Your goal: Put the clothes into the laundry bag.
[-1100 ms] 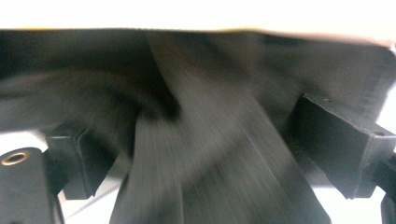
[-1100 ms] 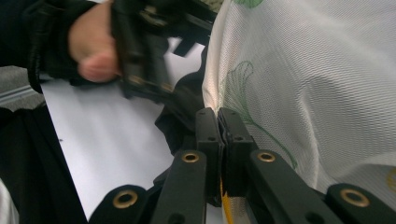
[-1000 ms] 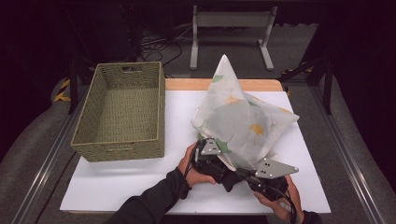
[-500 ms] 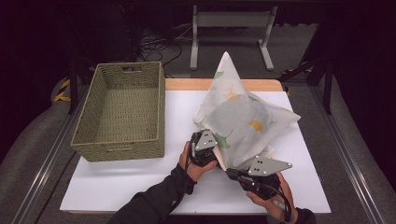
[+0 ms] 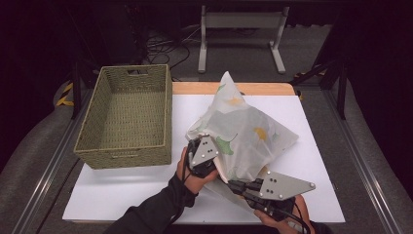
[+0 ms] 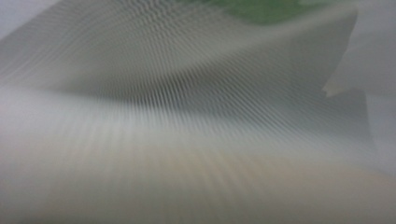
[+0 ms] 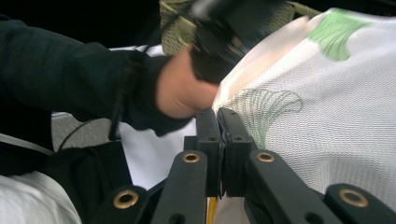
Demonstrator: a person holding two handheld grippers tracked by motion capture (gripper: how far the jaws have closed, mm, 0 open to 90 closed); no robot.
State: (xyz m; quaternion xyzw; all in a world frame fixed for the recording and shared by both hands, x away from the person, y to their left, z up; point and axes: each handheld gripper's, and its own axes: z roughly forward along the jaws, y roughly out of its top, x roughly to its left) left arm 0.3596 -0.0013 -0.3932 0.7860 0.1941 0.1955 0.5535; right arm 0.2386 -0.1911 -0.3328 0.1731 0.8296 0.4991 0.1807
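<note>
Each tool is black, with brass-coloured rivets along the right tool (image 7: 219, 122) arms. Grey three-cornered plates dotted with screws top both. The person wears dark sleeves (image 5: 156, 212).

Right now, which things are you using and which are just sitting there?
In use:
- leaf-print pillow
- left gripper, gripping the pillow's near edge
- right gripper, shut on the pillow's cover

Just there:
- woven basket, empty
- white table
- metal stand behind

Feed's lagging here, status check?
Both grippers, left and right, shut on pillow edge, near corner raised. Basket left of it, nothing between.
</note>
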